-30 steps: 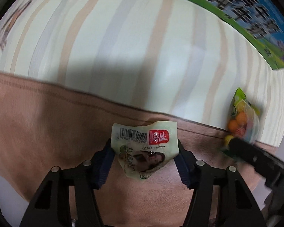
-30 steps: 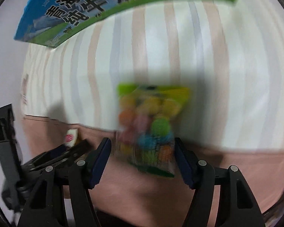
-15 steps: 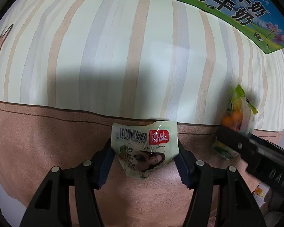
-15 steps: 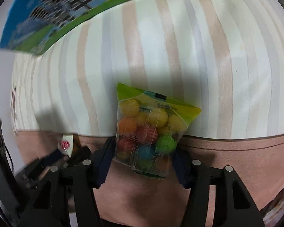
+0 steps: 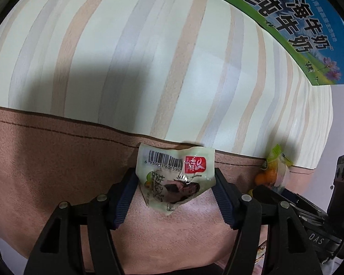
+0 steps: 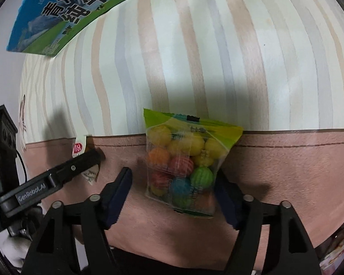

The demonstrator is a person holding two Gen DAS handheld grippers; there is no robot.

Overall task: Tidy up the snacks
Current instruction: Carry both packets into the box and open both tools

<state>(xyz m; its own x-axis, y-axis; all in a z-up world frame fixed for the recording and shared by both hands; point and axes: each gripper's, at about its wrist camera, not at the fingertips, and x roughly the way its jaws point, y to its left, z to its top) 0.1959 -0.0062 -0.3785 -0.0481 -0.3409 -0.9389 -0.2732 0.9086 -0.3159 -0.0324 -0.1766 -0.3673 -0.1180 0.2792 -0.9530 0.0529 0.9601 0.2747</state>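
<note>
While gripped: pale snack packet [image 5: 175, 178], candy bag [image 6: 185, 162].

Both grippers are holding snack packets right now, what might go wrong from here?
The left gripper pinches only the lower part of the pale green packet; the thin wrapper looks crumpled and might slip out. The candy bag touches the right gripper on one pad, with a gap showing at the other, so it may twist or drop. The two grippers sit close together, so they might bump when moving toward the milk carton.
</note>
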